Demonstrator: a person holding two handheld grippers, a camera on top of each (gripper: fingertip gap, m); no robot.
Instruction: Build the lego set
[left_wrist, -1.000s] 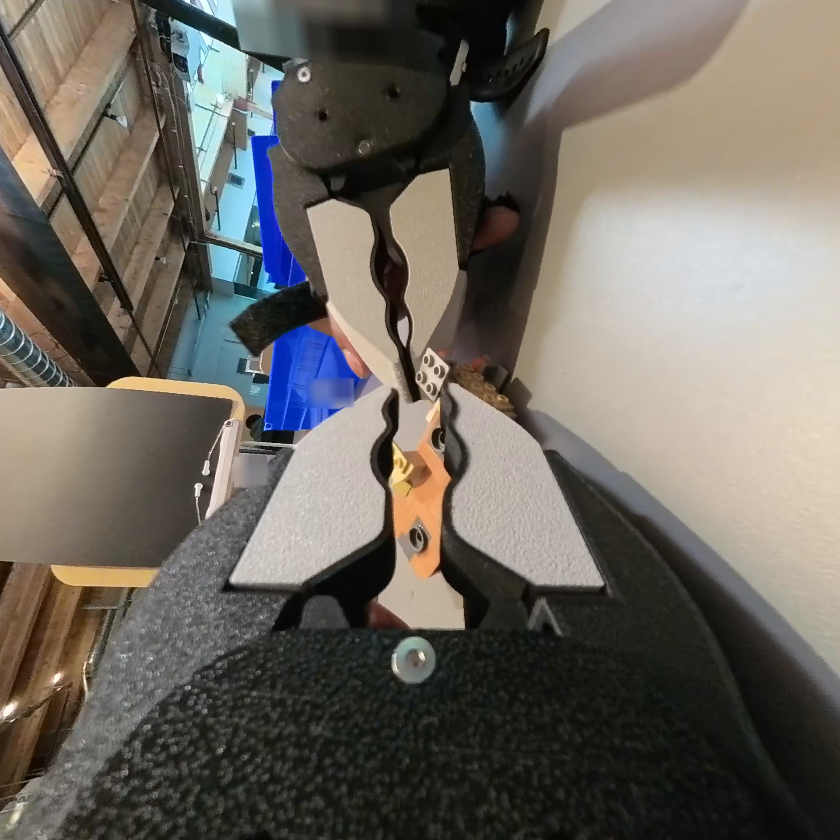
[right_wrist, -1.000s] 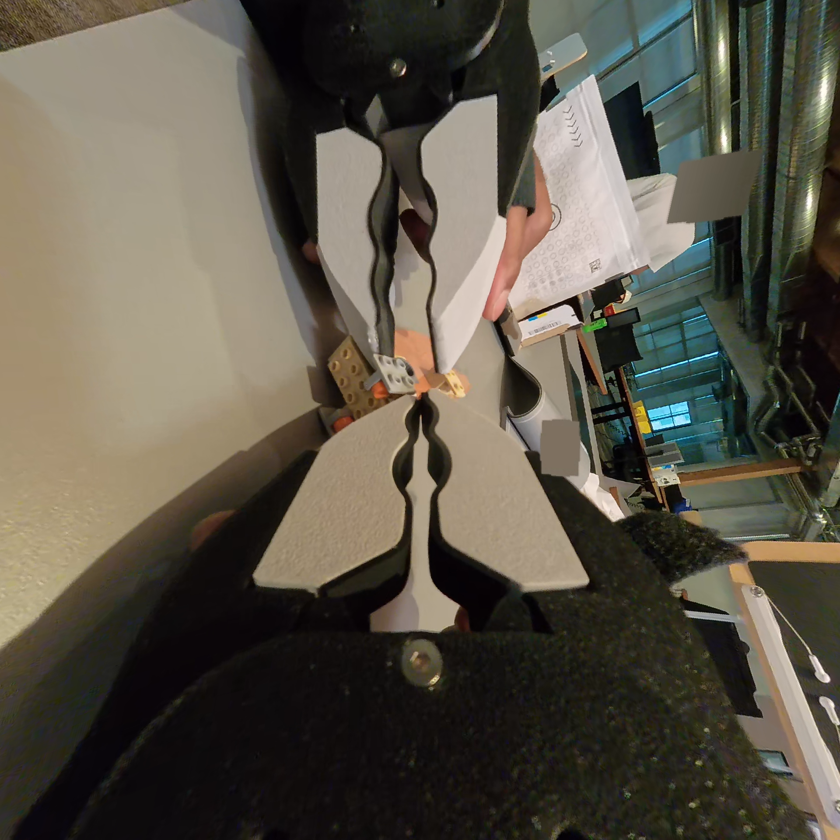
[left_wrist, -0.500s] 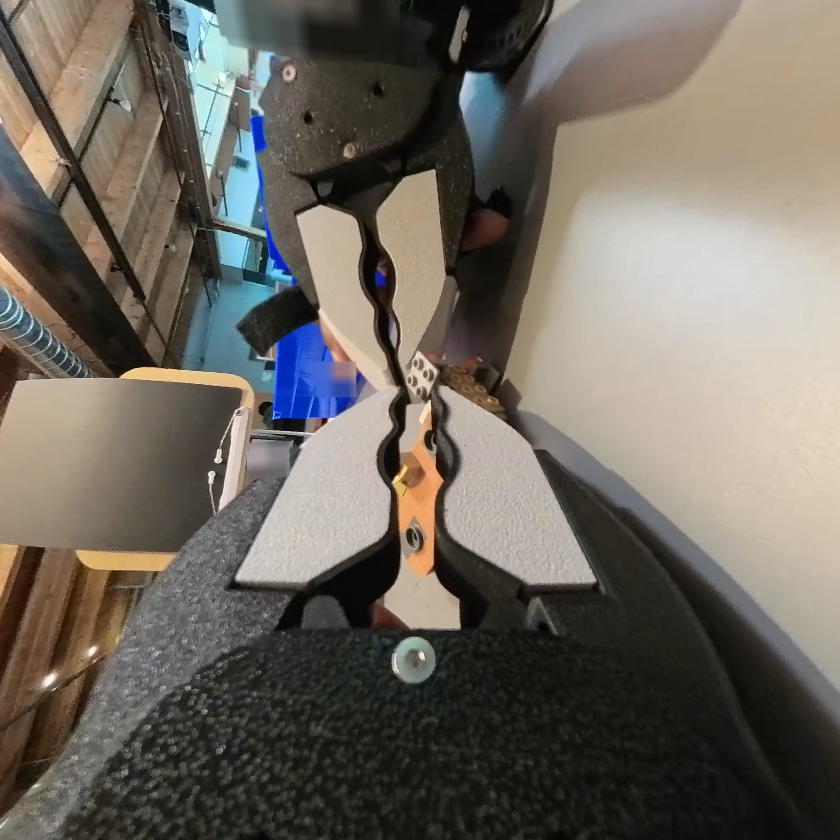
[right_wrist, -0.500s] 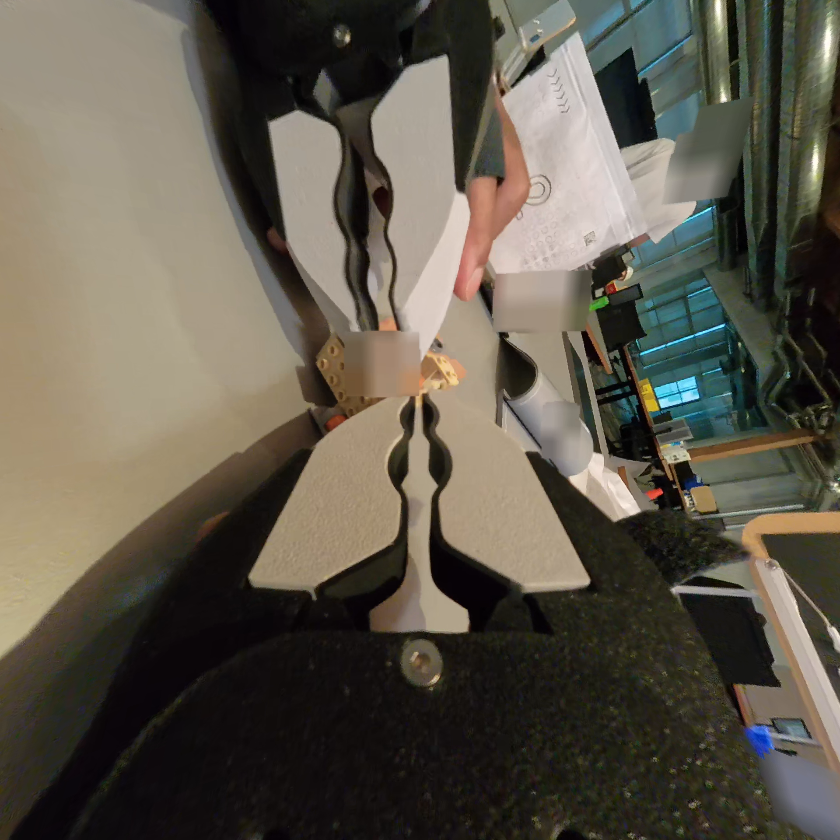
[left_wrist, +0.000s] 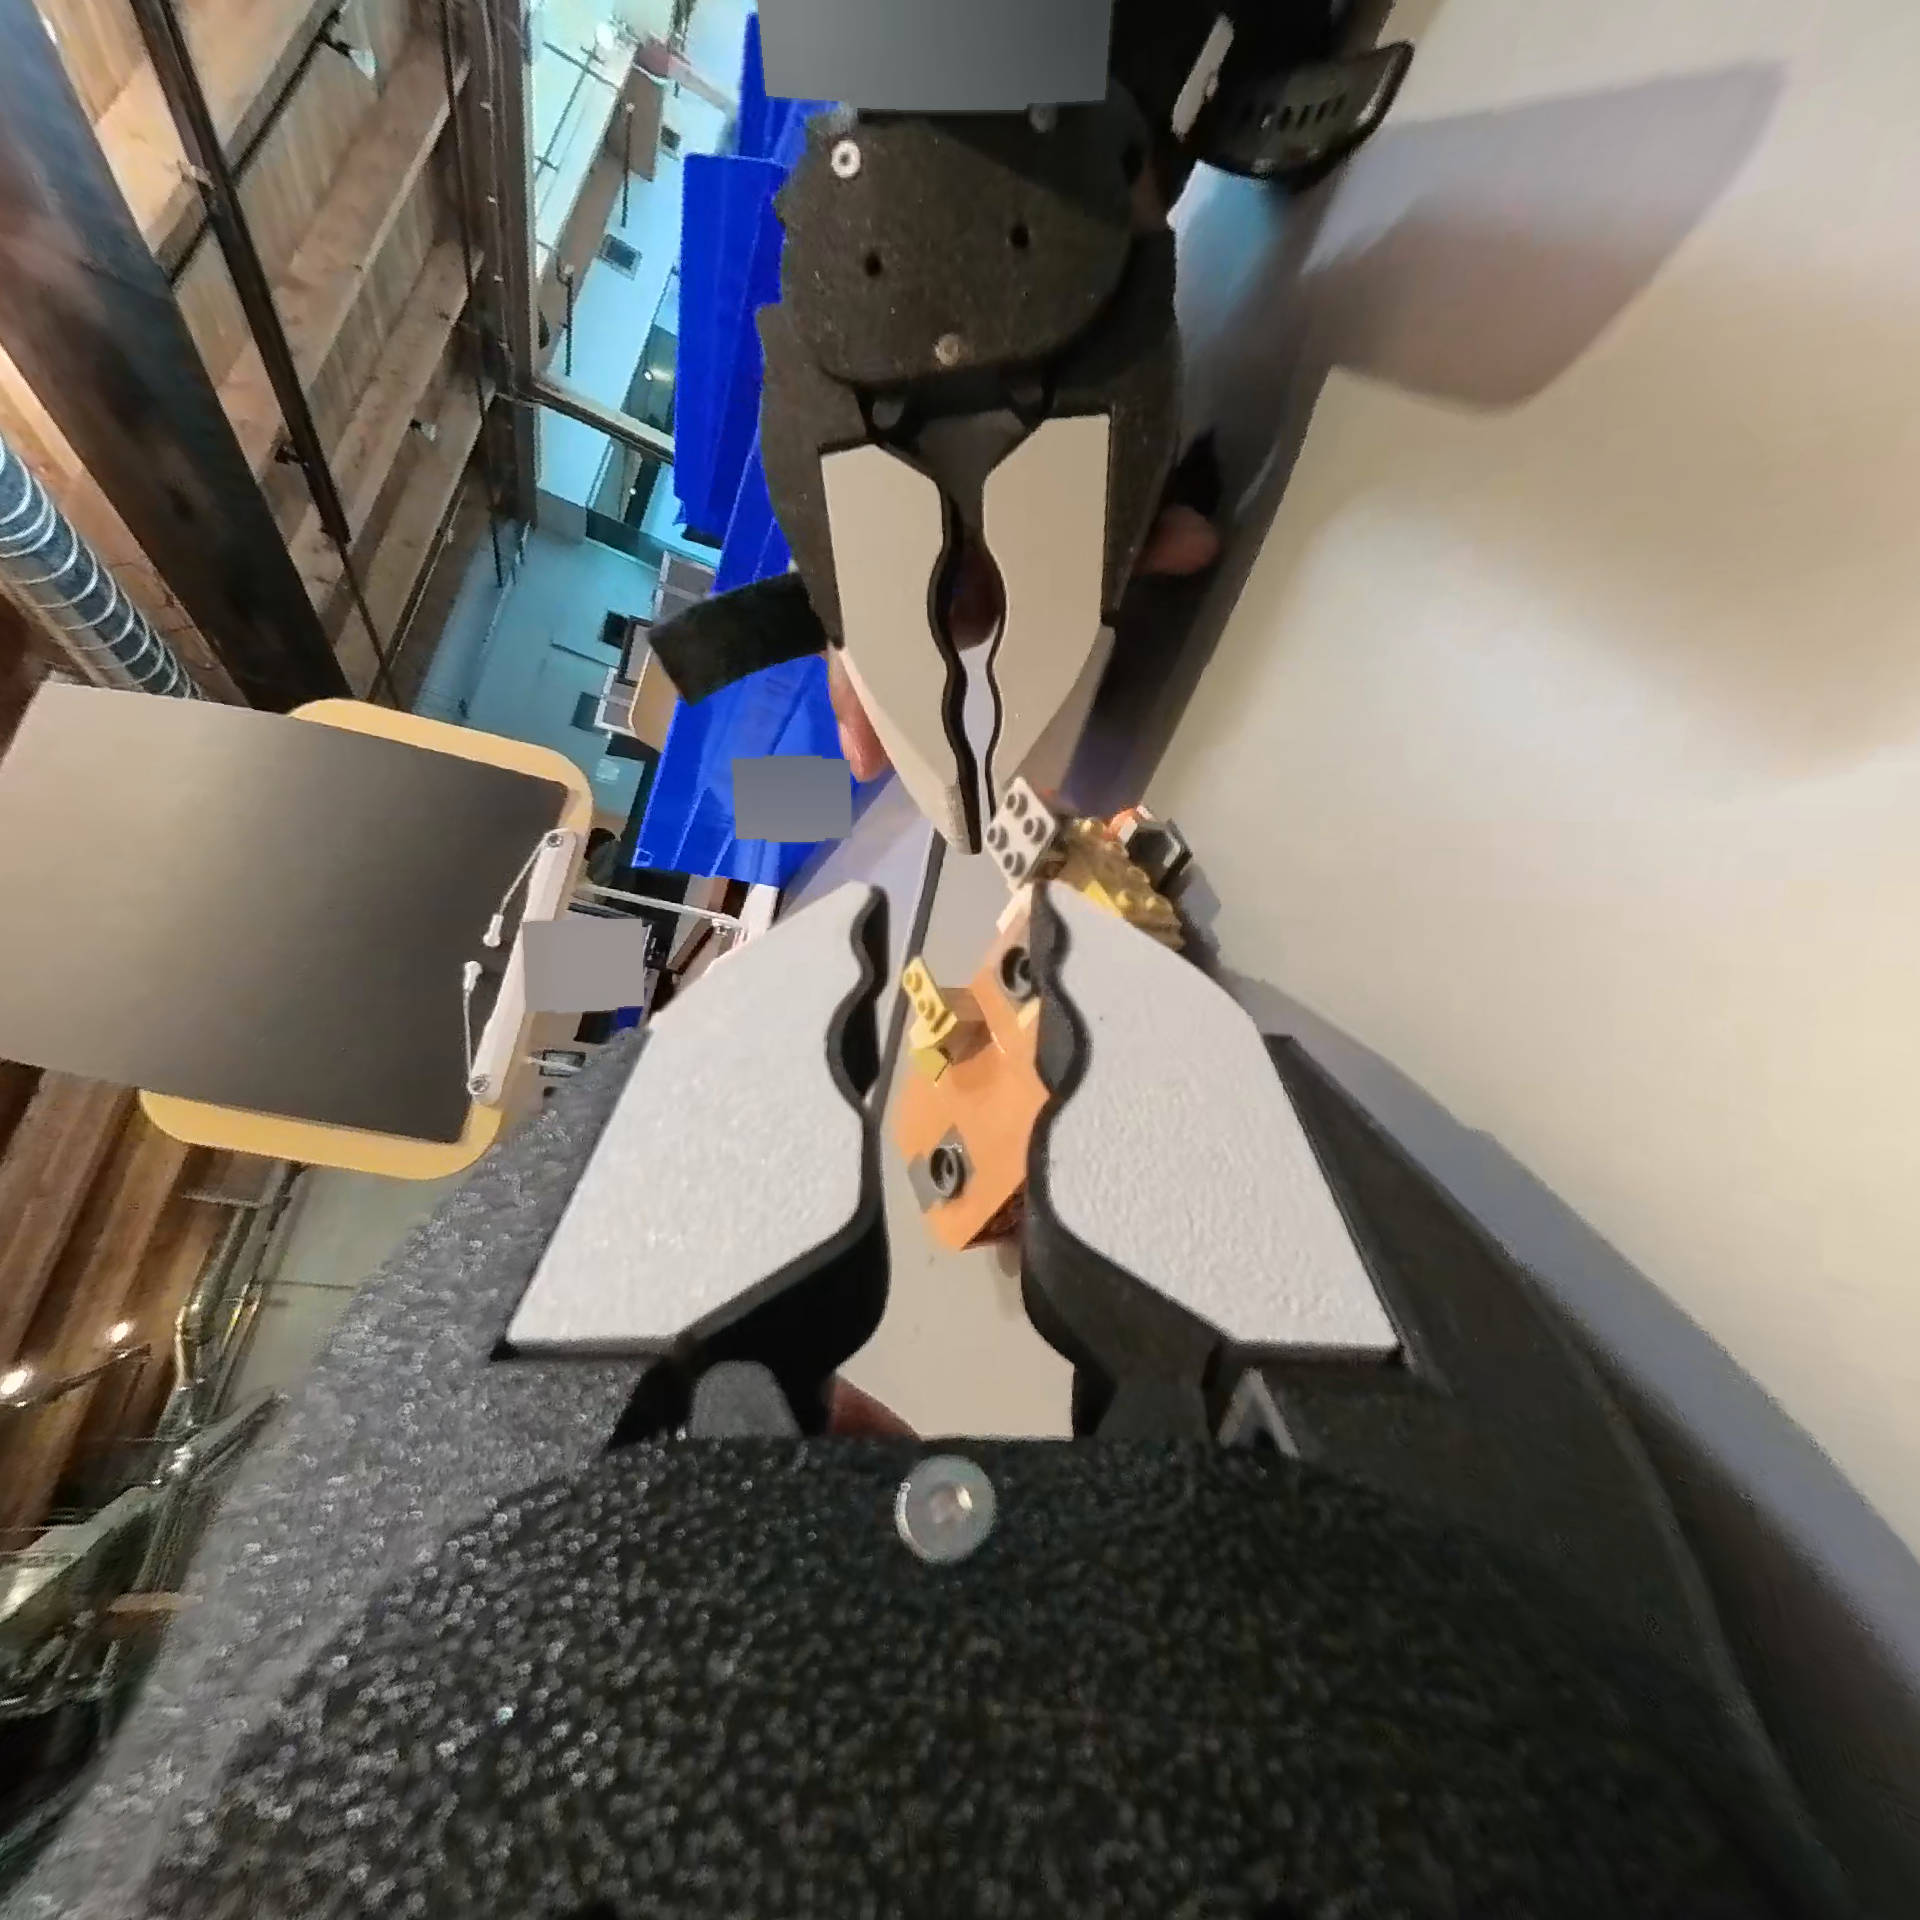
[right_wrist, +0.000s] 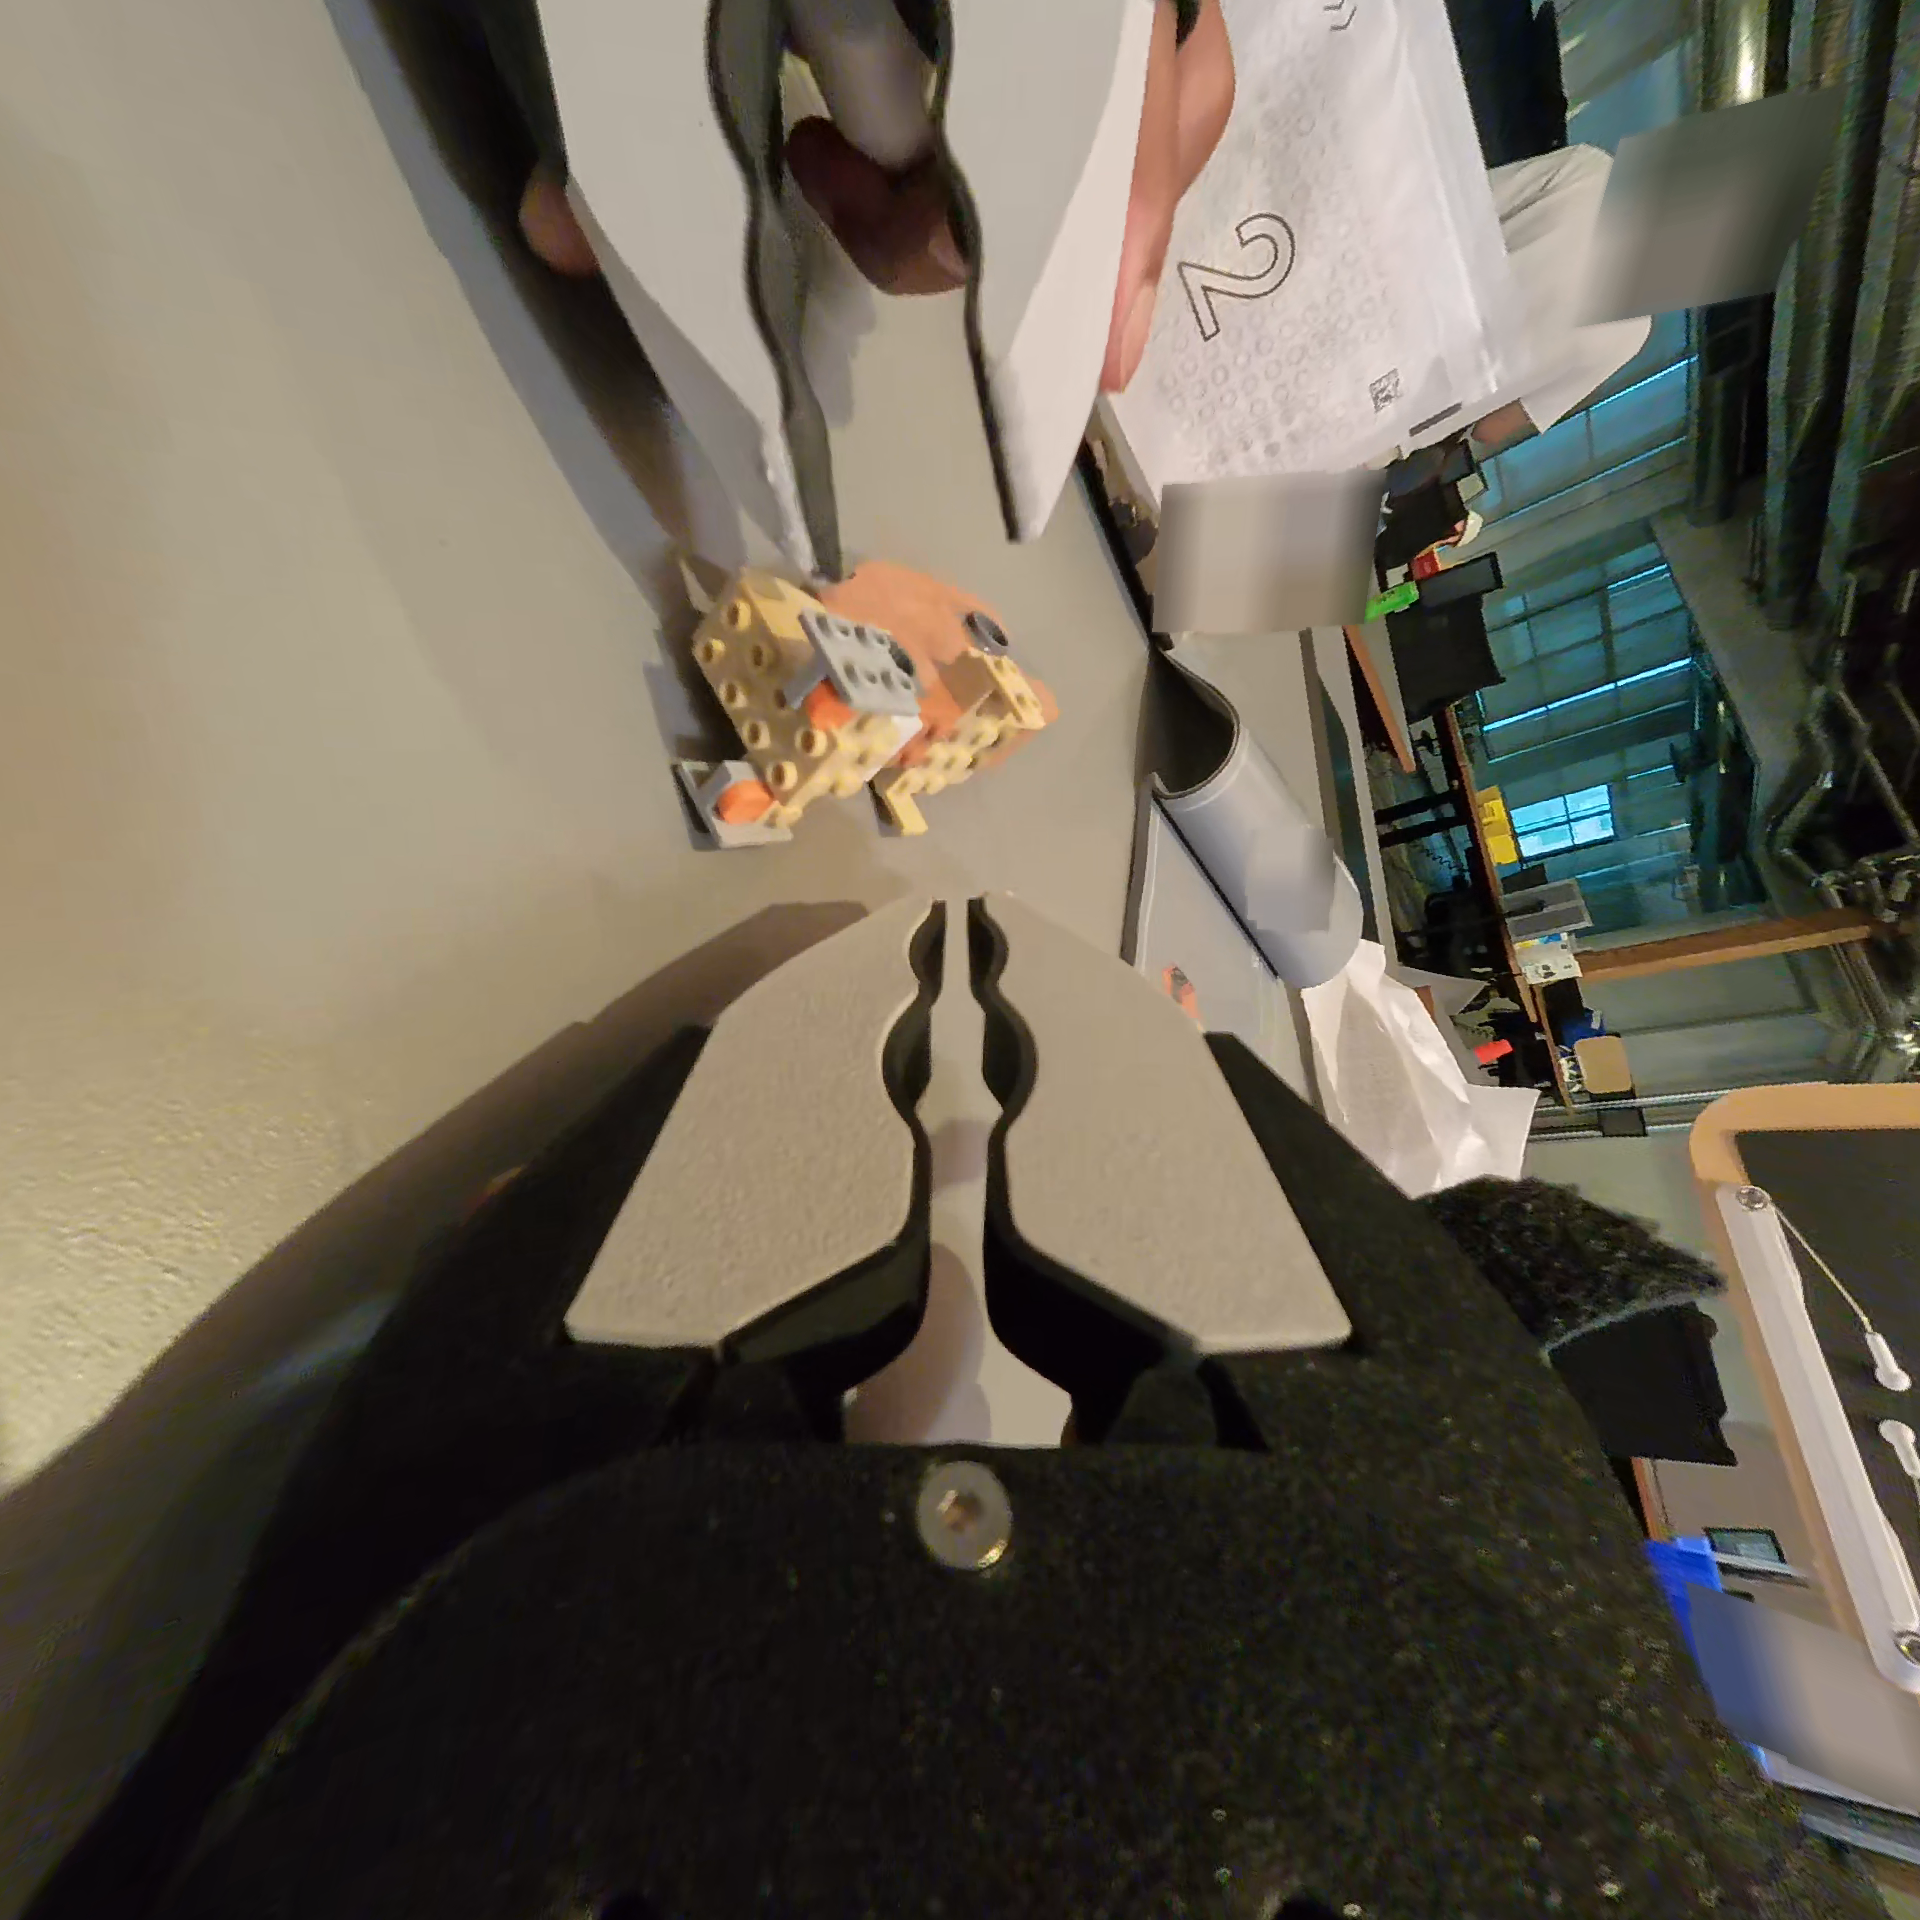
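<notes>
The lego model (right_wrist: 774, 717), tan bricks on an orange plate with a small grey studded plate (right_wrist: 857, 665) on top, lies on the pale table (right_wrist: 260, 416). My right gripper (right_wrist: 957, 906) is shut and empty, a short way back from the model. My left gripper (left_wrist: 961, 896) is open, with the model's orange plate (left_wrist: 966, 1132) between its fingers, close to the right one. In the right wrist view the left gripper (right_wrist: 916, 545) stands over the model with one fingertip (right_wrist: 821, 551) at its far edge. In the left wrist view the right gripper (left_wrist: 971, 842) is beside the grey plate (left_wrist: 1021, 831).
White printed paper bags (right_wrist: 1299, 312) and a grey rolled mat (right_wrist: 1247, 821) lie past the model. A black panel with a wooden rim (left_wrist: 260, 914) and blue bins (left_wrist: 727, 312) stand beyond the table. Hands show behind both grippers. The tips of one gripper are about 6 centimetres away from the tips of the other.
My left gripper has opened and let go of the model. My right gripper has drawn back from the grey plate, so the model now sits apart in front of it.
</notes>
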